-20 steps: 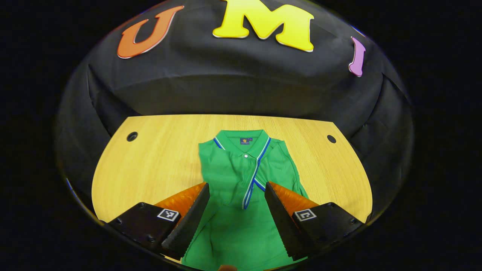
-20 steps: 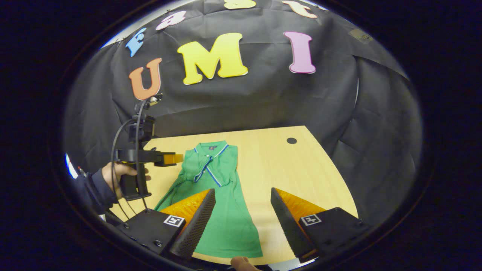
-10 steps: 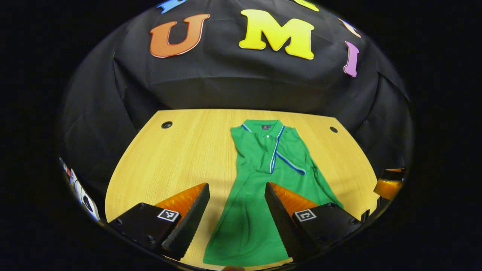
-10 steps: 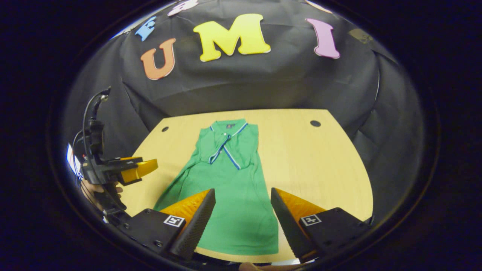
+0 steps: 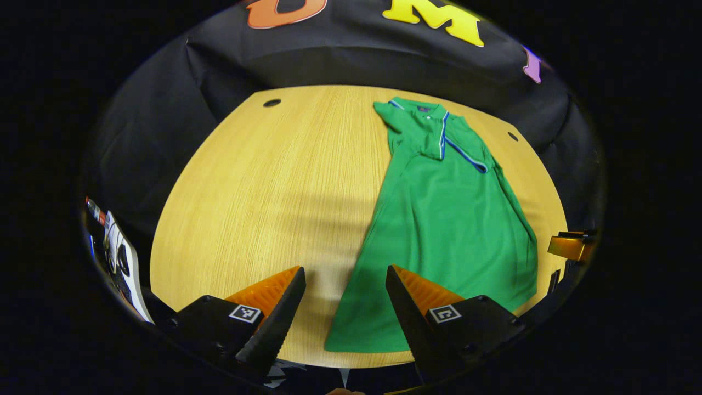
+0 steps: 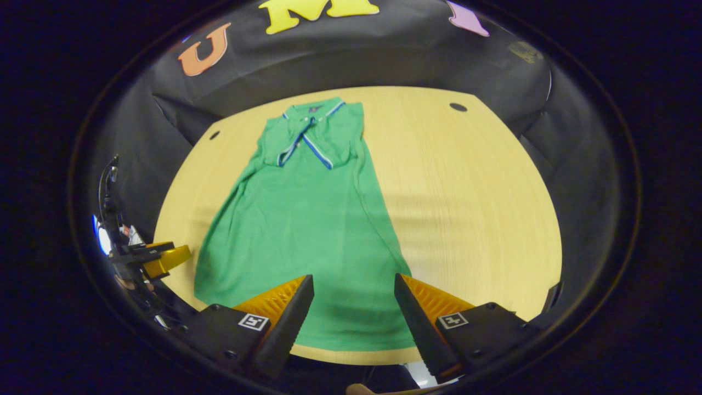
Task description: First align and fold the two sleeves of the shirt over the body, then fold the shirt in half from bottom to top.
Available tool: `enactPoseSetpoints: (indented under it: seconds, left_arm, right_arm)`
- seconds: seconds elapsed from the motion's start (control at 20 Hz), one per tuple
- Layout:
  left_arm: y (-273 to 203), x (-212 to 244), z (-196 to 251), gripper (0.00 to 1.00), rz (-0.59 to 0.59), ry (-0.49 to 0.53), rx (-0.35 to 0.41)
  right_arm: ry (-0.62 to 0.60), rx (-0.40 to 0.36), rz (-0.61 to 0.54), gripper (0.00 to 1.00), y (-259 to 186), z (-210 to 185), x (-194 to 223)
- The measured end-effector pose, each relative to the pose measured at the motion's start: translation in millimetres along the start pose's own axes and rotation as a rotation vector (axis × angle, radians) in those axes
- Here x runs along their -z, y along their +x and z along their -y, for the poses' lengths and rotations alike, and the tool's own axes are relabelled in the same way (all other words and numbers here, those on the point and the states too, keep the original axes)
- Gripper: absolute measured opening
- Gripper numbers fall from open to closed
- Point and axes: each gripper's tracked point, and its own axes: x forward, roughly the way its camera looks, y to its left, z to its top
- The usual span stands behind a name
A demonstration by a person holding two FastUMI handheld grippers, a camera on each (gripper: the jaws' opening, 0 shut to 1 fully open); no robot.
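Lying ahead of both gripper views (sleeves folded): shirt (image 5: 444, 219).

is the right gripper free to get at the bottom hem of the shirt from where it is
Probably yes. The right gripper is open, with the shirt hem lying flat on the table between its fingers, nothing on top of it.

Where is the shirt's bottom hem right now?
The hem lies along the table's near edge: between the right tool's fingers in the right gripper view, and just right of the left tool in the left gripper view.
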Motion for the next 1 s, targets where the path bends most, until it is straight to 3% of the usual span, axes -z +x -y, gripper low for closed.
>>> enactPoseSetpoints:
  seconds: [0.1,0.15,0.4,0.75,0.8,0.85,0.95,1.0]
  left_arm:
    - [4.4,23.0,-4.5,0.95,-0.072,-0.005,0.005]
    - [7.8,33.5,-4.5,1.00,-0.108,-0.005,0.011]
    - [9.0,64.3,-5.2,0.95,-0.267,-0.006,0.011]
    - [-4.0,35.2,5.0,0.81,-0.399,0.030,0.015]
    - [-7.2,27.6,8.0,0.87,-0.412,0.045,0.018]
    - [-9.7,21.1,10.7,0.76,-0.428,0.059,0.022]
    - [-15.4,2.7,16.7,0.69,-0.450,0.067,0.027]
    - [-20.0,-8.3,20.9,0.67,-0.464,0.069,0.031]
  right_arm:
    - [0.001,0.027,-0.061,0.95,8.9,9.5,21.9]
    - [0.000,0.048,-0.095,0.95,12.1,16.4,33.4]
    - [0.052,0.106,-0.204,0.93,17.3,28.5,62.9]
    - [0.040,0.149,-0.305,0.95,19.7,39.3,86.6]
    - [0.046,0.153,-0.301,0.99,24.8,39.5,86.2]
    - [0.044,0.153,-0.311,0.94,24.0,40.1,87.0]
    - [0.040,0.152,-0.334,0.89,22.9,40.8,87.9]
    - [0.040,0.151,-0.346,0.94,24.0,40.8,87.8]
